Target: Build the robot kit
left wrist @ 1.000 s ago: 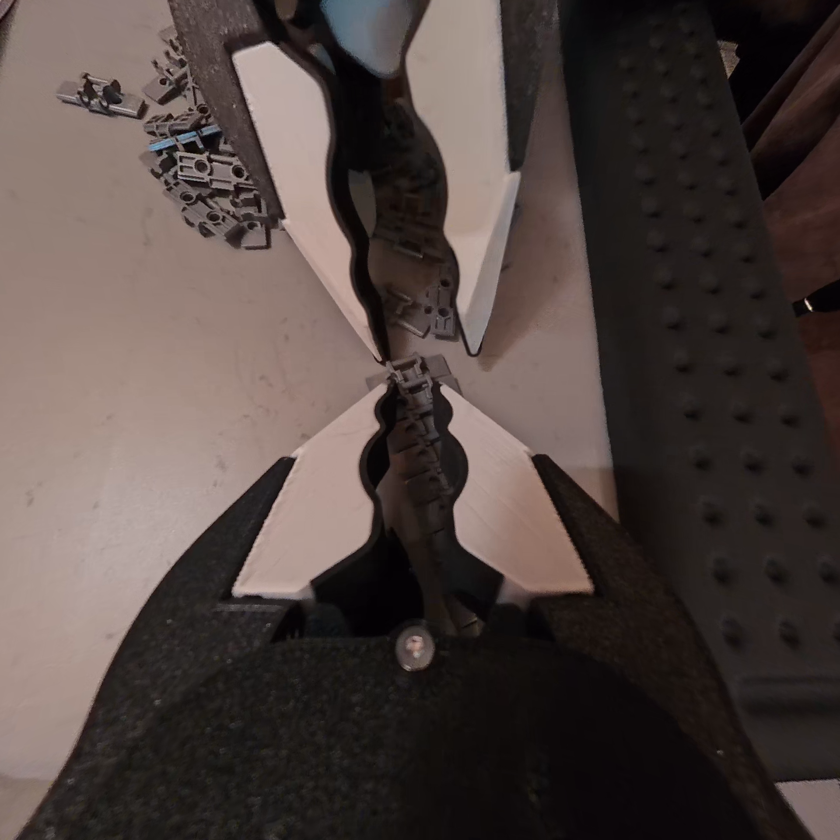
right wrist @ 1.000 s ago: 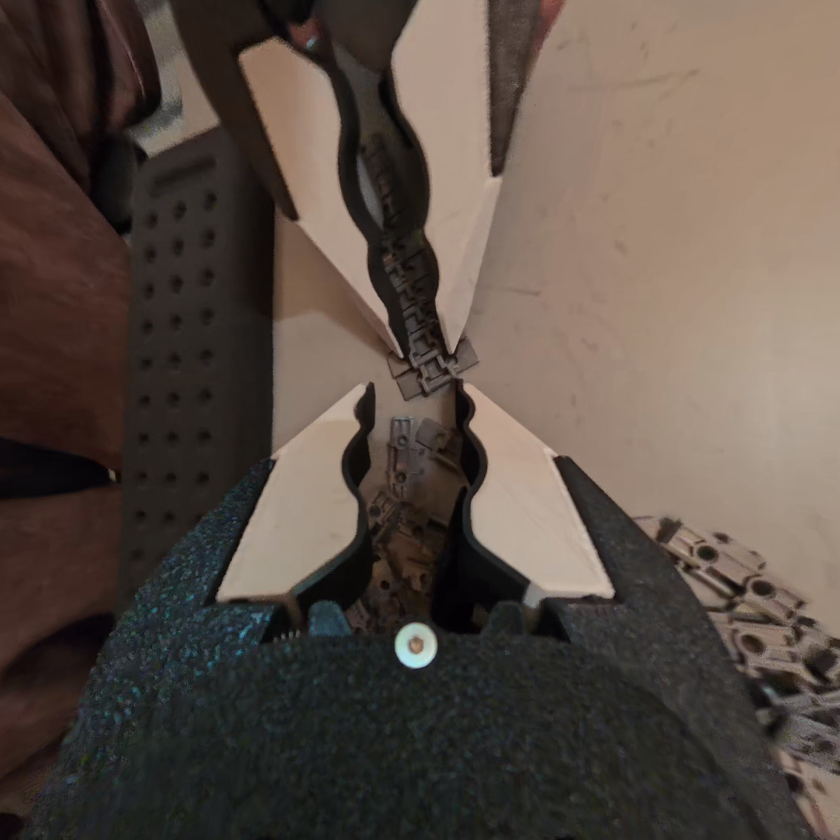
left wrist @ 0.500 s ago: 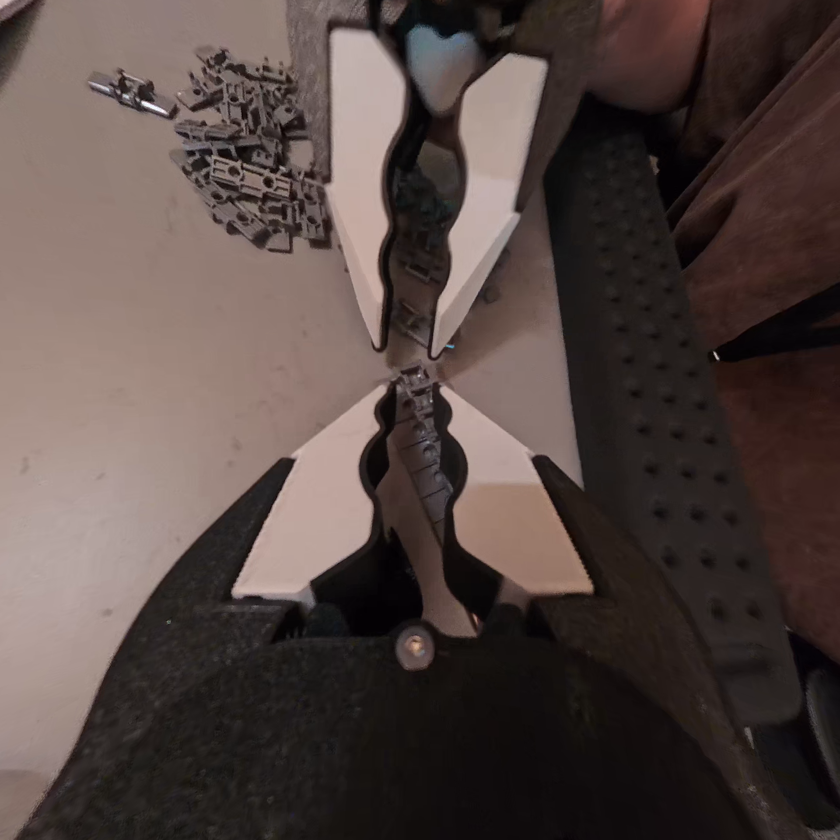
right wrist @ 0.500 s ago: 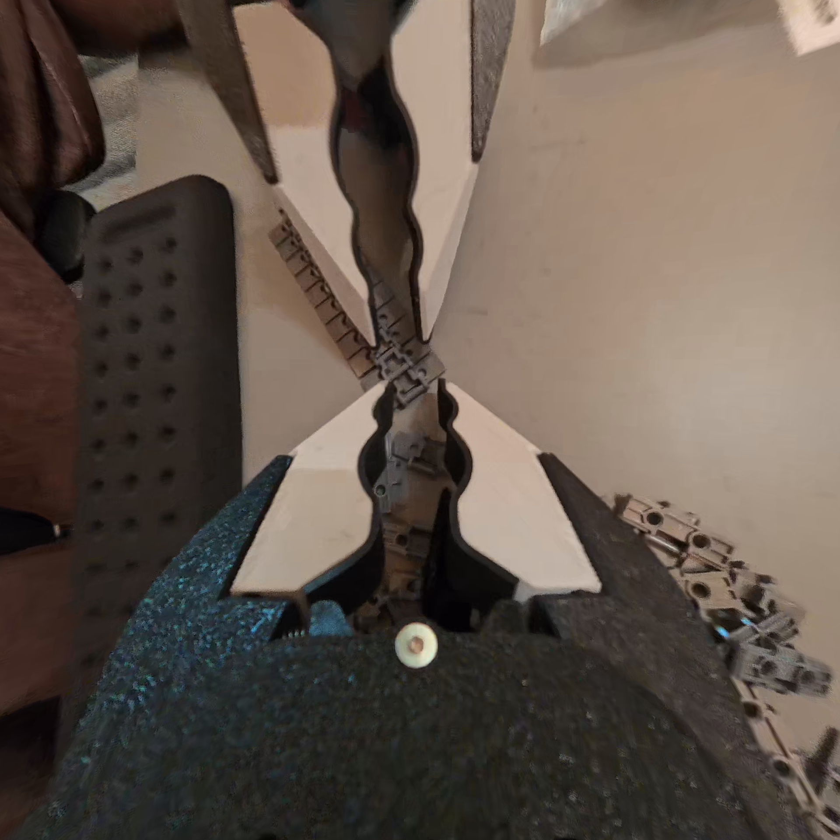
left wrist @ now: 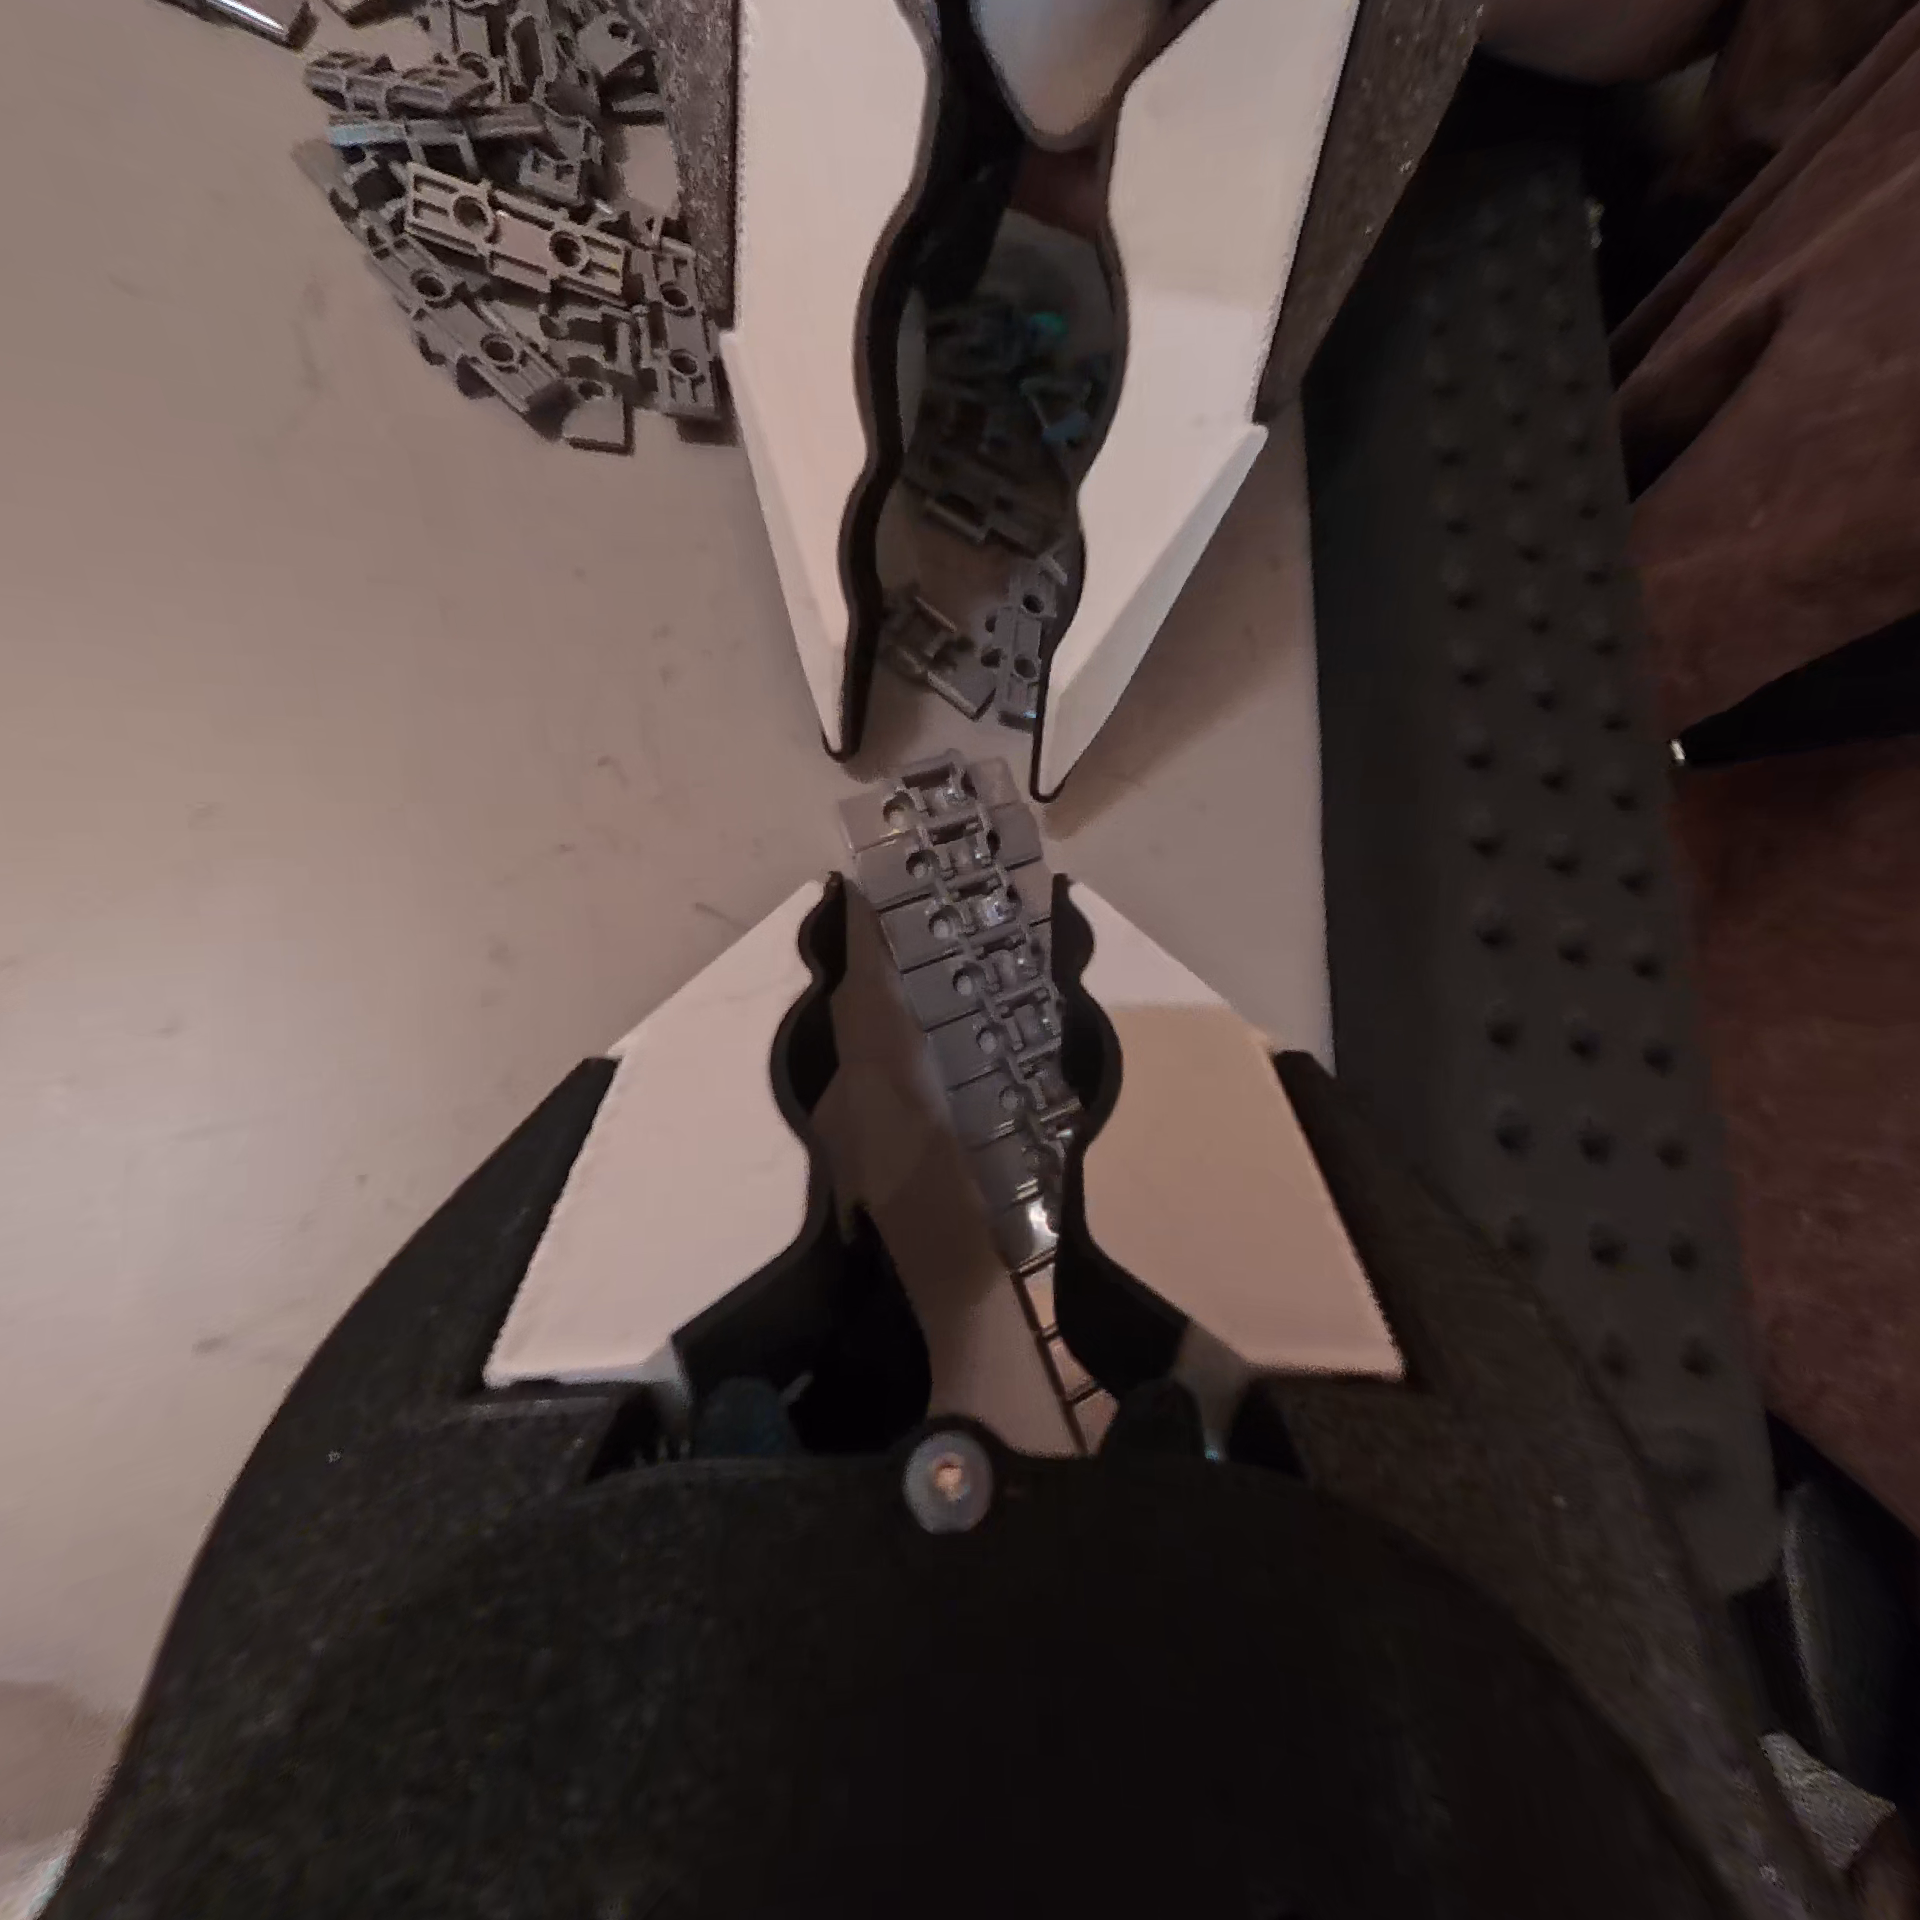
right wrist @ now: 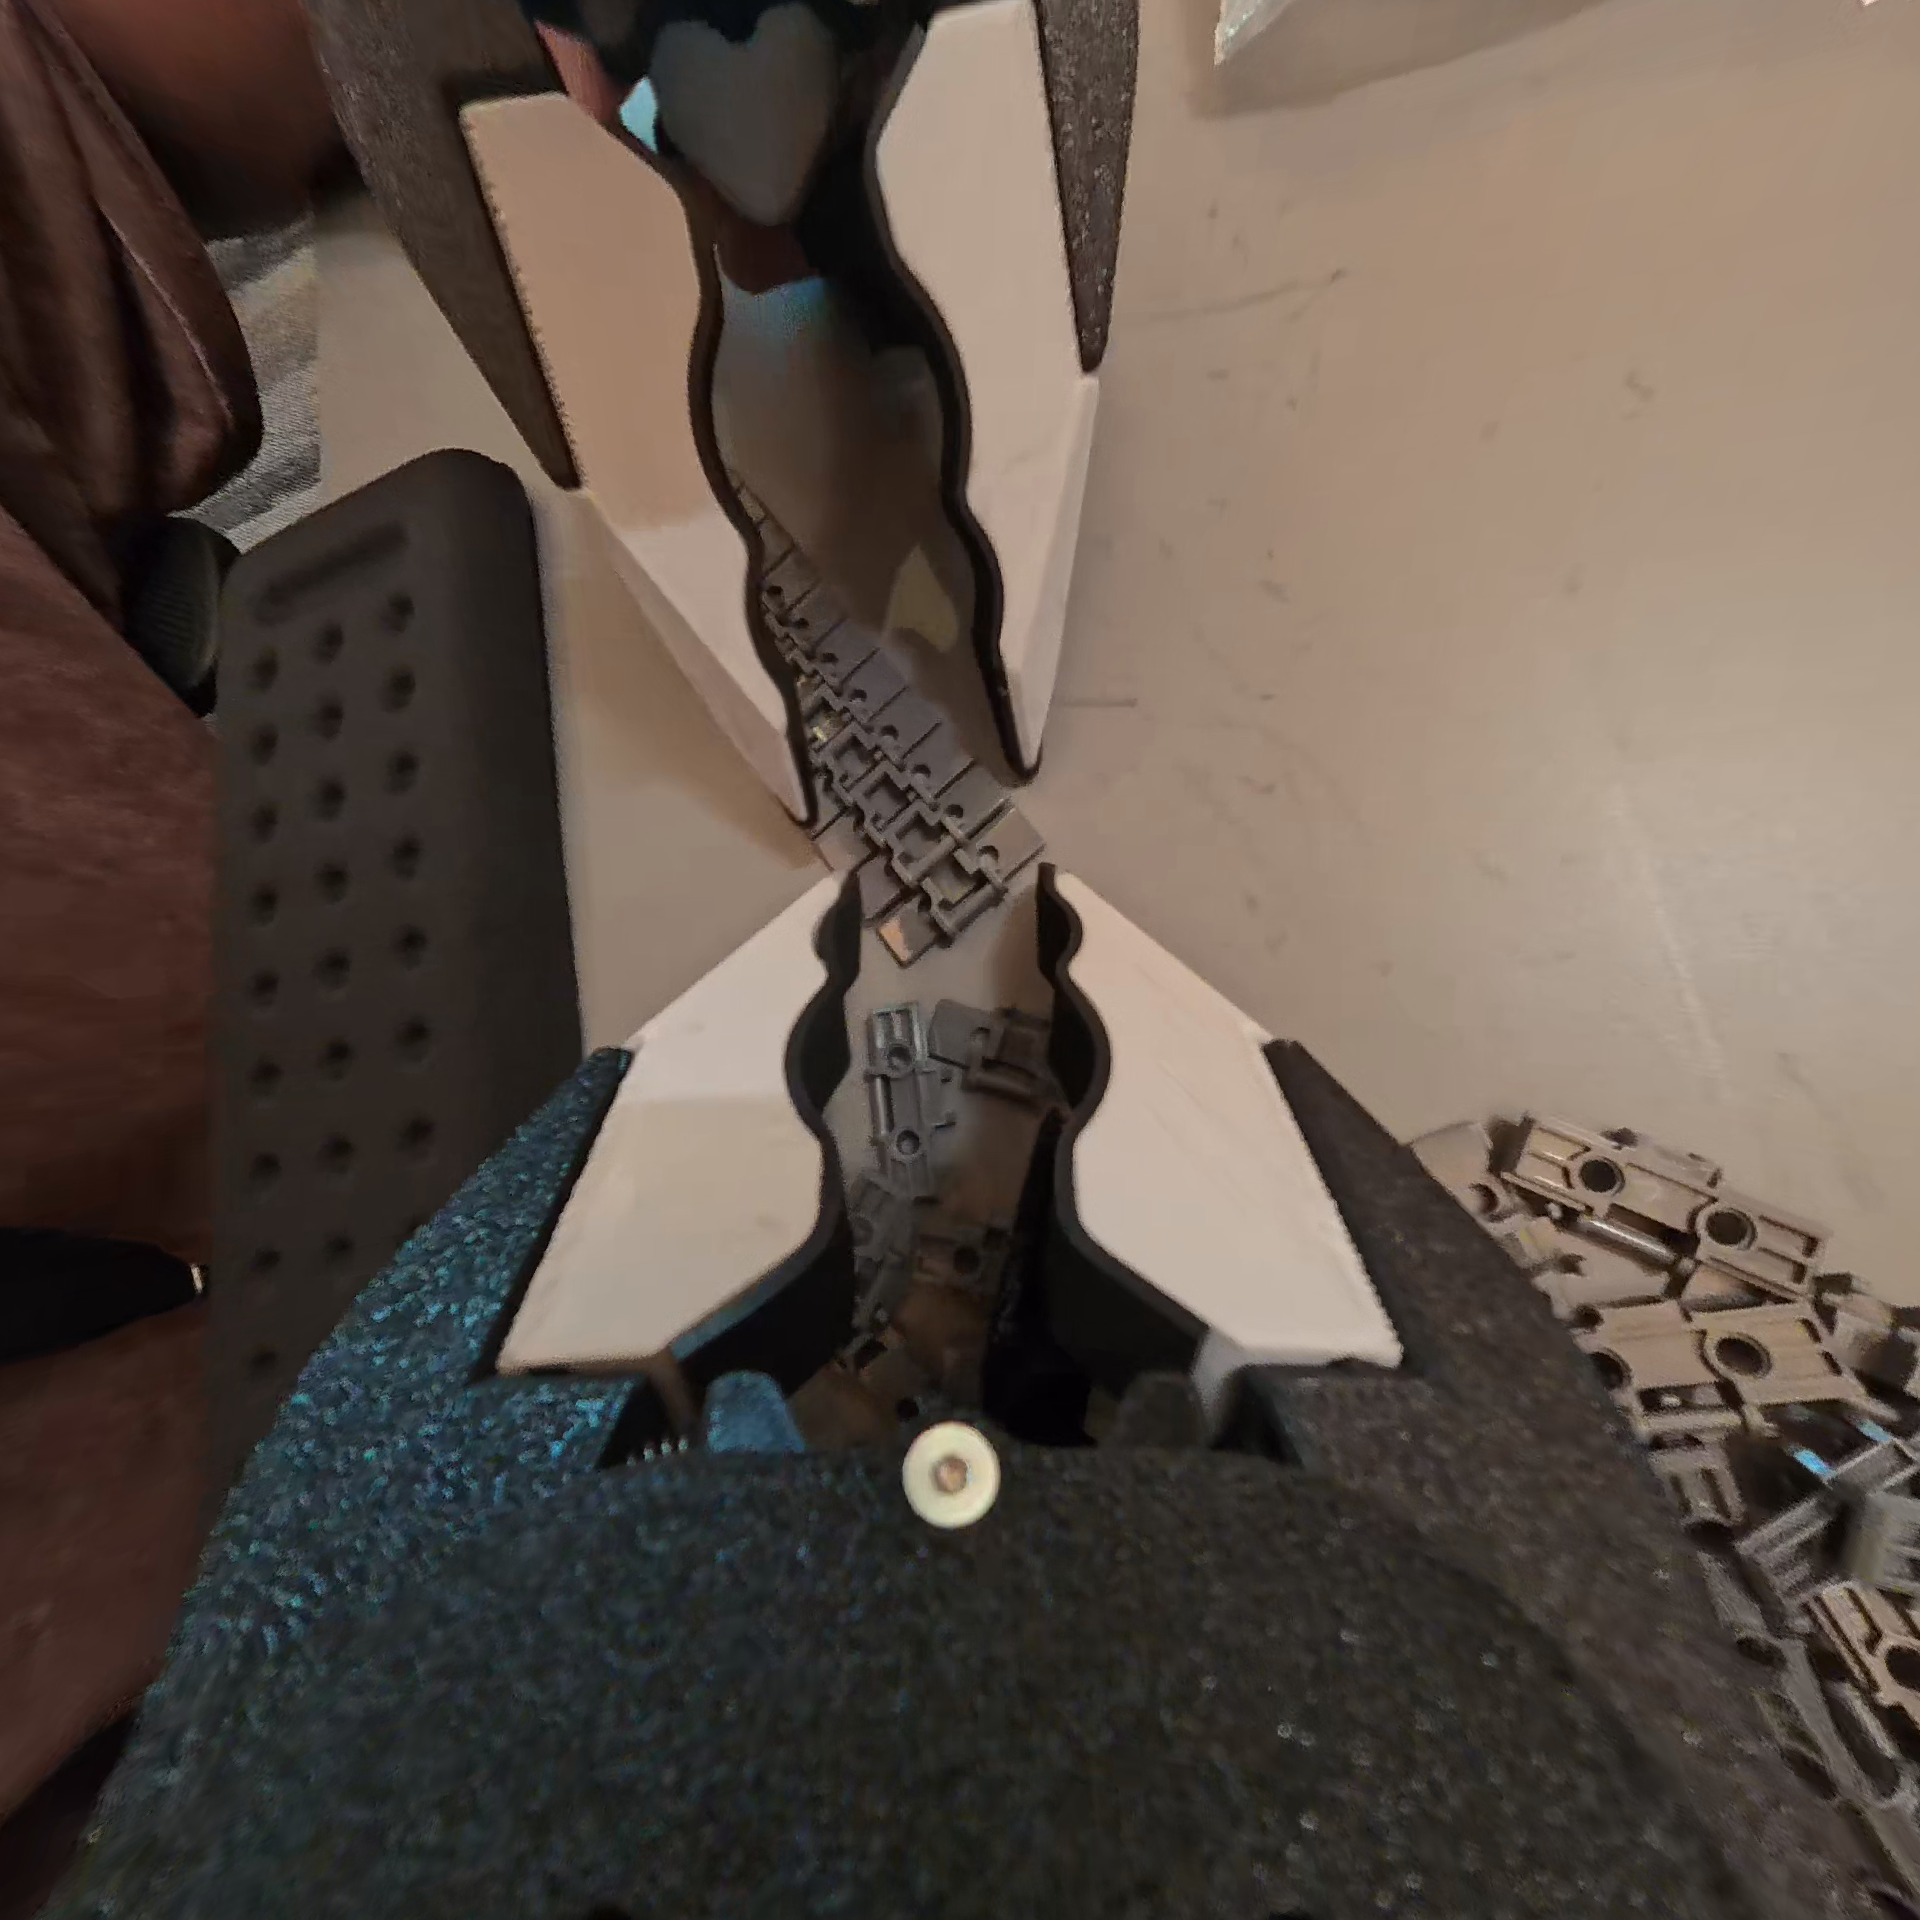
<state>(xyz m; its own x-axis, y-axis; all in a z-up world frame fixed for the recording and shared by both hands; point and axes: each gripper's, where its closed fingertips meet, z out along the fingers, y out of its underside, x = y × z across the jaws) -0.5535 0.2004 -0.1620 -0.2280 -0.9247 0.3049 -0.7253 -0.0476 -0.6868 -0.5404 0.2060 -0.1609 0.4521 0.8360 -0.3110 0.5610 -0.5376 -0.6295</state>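
Observation:
A chain of joined grey plastic links [left wrist: 961, 966] lies flat on the beige table [left wrist: 364, 831]. It runs between the fingers of my left gripper [left wrist: 943, 883], which are apart around it. My right gripper [left wrist: 940, 767] faces the left one tip to tip, open, just beyond the chain's end. In the right wrist view the chain's end [right wrist: 920, 883] sits at the tips of my right gripper [right wrist: 945, 881], with loose grey links [right wrist: 904, 1101] on the table between its fingers. The left gripper [right wrist: 914, 795] shows there straddling the chain.
A pile of loose grey links [left wrist: 520, 239] lies on the table beside the right gripper and shows in the right wrist view [right wrist: 1714, 1299]. A black dimpled strip [left wrist: 1507, 727] runs along the table edge, with brown cloth [left wrist: 1787, 416] beyond it. The grippers are tip to tip, or close to it.
Both grippers have opened wider. The chain, held edge-on in the shut left gripper before, now lies flat between its fingers. The right gripper has drawn back slightly from the chain's end.

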